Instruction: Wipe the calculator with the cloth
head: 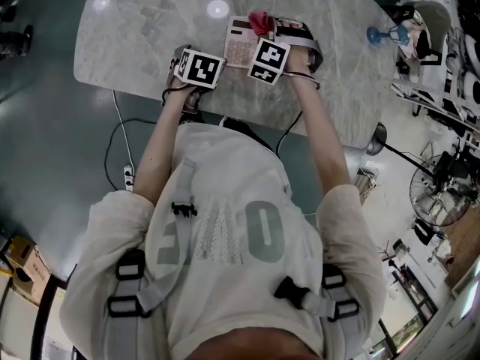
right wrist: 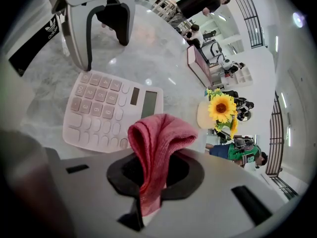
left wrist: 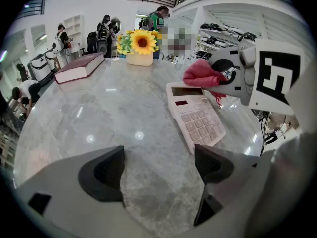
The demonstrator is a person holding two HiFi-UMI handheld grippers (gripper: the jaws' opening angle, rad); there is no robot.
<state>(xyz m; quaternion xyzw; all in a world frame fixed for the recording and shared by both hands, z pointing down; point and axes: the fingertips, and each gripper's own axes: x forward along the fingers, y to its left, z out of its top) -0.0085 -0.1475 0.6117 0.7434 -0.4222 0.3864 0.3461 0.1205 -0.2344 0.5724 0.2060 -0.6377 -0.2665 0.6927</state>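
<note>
Calculator [right wrist: 109, 110] sits flat on the surface [left wrist: 124, 108], just ahead of the right hand-held gripper [right wrist: 148, 182] and off to the front-right of the left one's jaws. It is a pale pink slab of hard plastic with rows of rounded keys and a dark display strip at one end.

The red cloth [right wrist: 158, 143] is pinched in the right hand-held gripper. The jaws are closed tight on its lower fold, and the rest billows forward in a soft, ribbed loop over the calculator's edge. From where I stand I can't say whether the loop touches the casing.

The left hand-held gripper [left wrist: 158, 170] hangs wide open with nothing between its dark ridged pads, only bare stone-patterned surface below them.

To wipe well, I'd say the cloth loop should be pressed down lightly and drawn along the length of the keys and across the display. The body is light and the surface is glossy, so the open hand-held gripper could steady the near edge to stop it skating away.

Farther beyond the left hand-held gripper are a maroon book [left wrist: 79, 67] and a potted sunflower [left wrist: 141, 43].
</note>
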